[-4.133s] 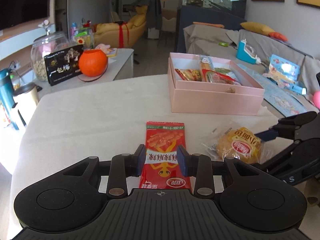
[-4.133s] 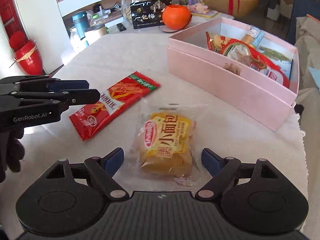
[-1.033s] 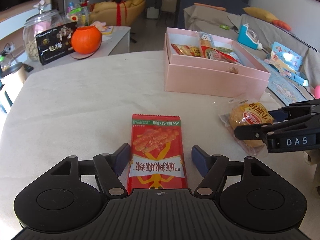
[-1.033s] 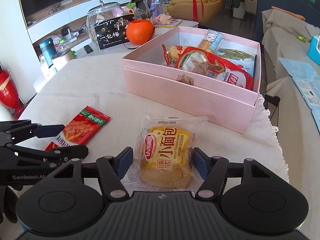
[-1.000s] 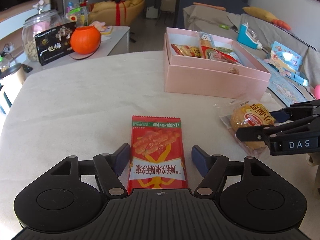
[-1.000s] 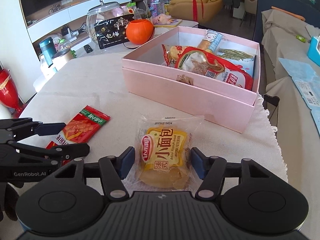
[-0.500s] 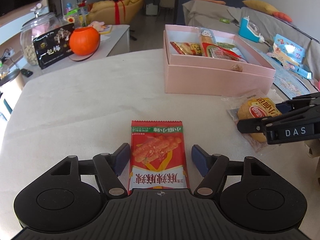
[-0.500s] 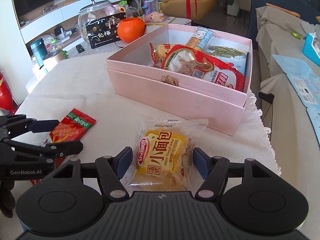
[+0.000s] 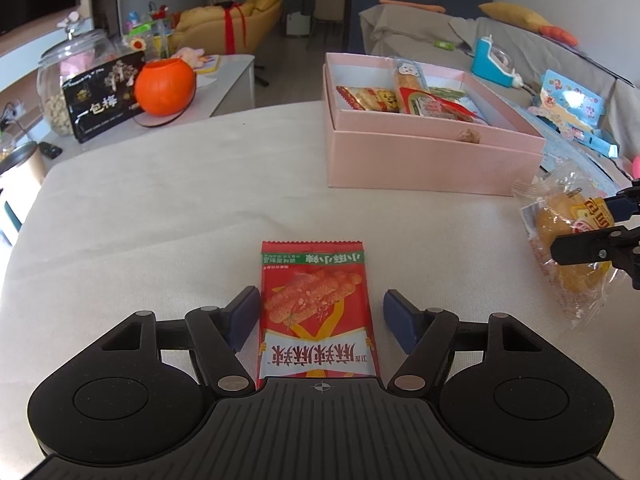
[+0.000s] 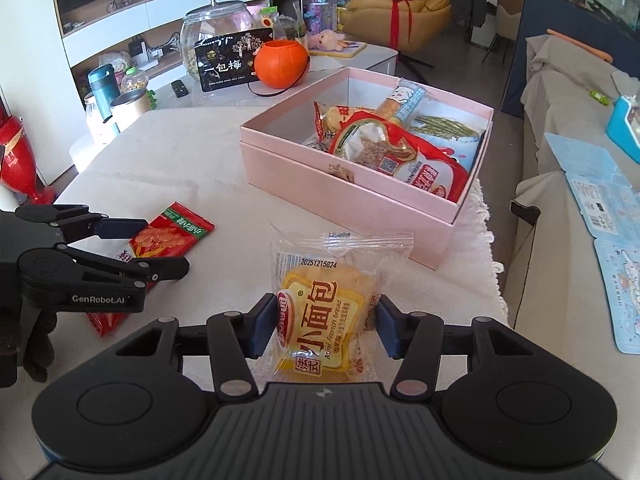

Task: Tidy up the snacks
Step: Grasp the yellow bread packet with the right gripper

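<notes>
A living room is showing behind a table (image 9: 160, 208) covered in a cream cloth, with a sofa along one side and a low cabinet beyond the far edge carrying a glass jar (image 10: 214, 36) and an orange pumpkin pail (image 10: 282, 64). A pink box (image 10: 352, 200) is sitting toward the far right part of the tabletop, open, with several snack packets lying inside it. The left gripper (image 9: 318, 316) is hovering low over the near edge with its jaws spread wide; the red snack packet (image 9: 316, 308) is lying flat on the cloth between them, and the pads are standing clear of its sides. The right gripper (image 10: 326, 326) is working near the right edge of the tabletop, its jaws closing on the mini bread packet (image 10: 324, 316); the blue pads are pressing both sides of the clear wrapper. In the left wrist view that packet is hanging tilted from the fingers, lifted off the cloth, just short of the box's near wall.
</notes>
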Motion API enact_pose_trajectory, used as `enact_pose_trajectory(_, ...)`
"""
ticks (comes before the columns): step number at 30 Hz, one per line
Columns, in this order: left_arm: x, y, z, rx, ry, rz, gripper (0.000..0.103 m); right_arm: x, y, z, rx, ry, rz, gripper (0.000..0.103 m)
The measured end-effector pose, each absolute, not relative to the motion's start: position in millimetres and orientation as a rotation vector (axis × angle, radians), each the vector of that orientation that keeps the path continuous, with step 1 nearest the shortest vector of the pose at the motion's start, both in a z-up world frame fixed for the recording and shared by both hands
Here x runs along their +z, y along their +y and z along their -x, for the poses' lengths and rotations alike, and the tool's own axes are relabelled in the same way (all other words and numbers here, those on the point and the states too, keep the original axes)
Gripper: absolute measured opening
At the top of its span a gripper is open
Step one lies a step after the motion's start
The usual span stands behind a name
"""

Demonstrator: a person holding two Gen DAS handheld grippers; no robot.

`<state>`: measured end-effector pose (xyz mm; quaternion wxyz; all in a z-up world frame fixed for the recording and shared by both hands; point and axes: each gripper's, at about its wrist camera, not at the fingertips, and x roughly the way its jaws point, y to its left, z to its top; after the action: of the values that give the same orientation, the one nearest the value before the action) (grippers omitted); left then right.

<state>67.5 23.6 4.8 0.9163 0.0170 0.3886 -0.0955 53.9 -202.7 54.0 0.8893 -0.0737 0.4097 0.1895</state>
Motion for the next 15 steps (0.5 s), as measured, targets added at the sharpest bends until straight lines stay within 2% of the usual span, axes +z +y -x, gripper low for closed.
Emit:
enact_pose_trajectory(3, 5.0, 23.3, -67.4, -0.192, 0.800, -0.047, 0.072, 57.2, -212.3, -51.0, 0.368, 0.845, 0.166, 0.052)
enact_pose_trajectory(8, 8.1, 24.6, -63.0, -0.185, 0.800, -0.044, 0.056, 58.2, -228.5, -48.1, 0.333, 0.844, 0.168, 0.052)
enact_pose_trajectory(15, 39.1, 17.5, -41.5, -0.272, 0.716, 0.015, 0.051, 67.8, -240.0, -37.3, 0.335, 0.806, 0.181, 0.052)
